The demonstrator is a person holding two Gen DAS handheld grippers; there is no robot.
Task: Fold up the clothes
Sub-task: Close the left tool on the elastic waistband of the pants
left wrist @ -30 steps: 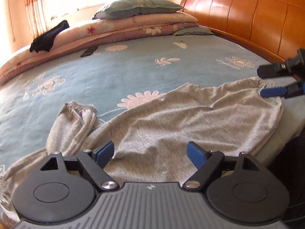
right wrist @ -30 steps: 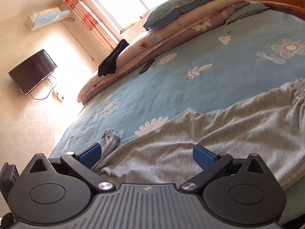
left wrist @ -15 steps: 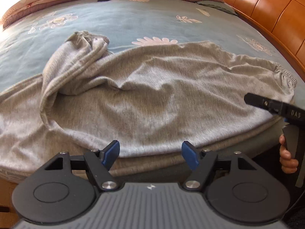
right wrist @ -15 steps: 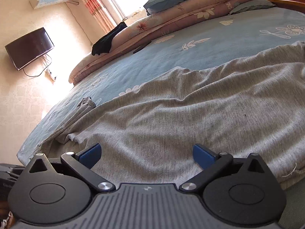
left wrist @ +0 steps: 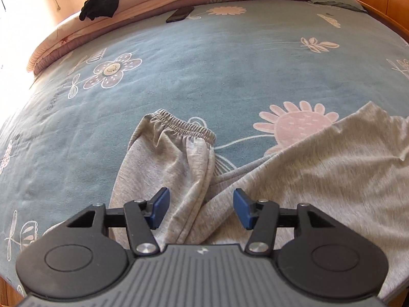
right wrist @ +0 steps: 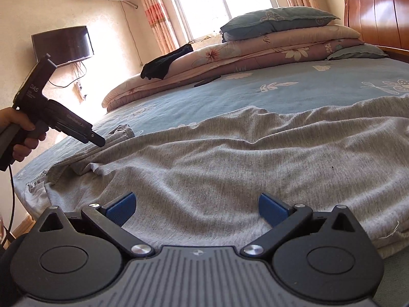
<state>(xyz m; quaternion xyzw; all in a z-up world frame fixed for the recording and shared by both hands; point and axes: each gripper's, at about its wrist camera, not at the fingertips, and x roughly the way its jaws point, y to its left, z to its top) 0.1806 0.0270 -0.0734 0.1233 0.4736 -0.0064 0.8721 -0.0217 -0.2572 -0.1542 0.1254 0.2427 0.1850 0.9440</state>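
Grey sweatpants (right wrist: 230, 158) lie spread along the near edge of a blue flowered bed. One leg (left wrist: 173, 158) is folded up the bed, and its elastic cuff (left wrist: 182, 124) points away from me. My left gripper (left wrist: 200, 208) is open right above this leg, its blue pads on either side of the bunched cloth. The right wrist view shows the same left gripper (right wrist: 98, 140) from the side, held by a hand at the far left. My right gripper (right wrist: 196, 208) is open just over the wide grey fabric, with nothing between its fingers.
Blue sheet (left wrist: 204, 64) stretches beyond the pants. A dark phone (left wrist: 179, 14) and a black garment (left wrist: 102, 5) lie by the folded quilts (right wrist: 255, 51) and pillow (right wrist: 276, 20). A wooden headboard (right wrist: 378, 12) stands at the right, and a wall TV (right wrist: 62, 44) hangs at the left.
My left gripper swung left from the middle of the pants to the folded leg and came in close over it. The right gripper stayed low over the fabric, tilting a little.
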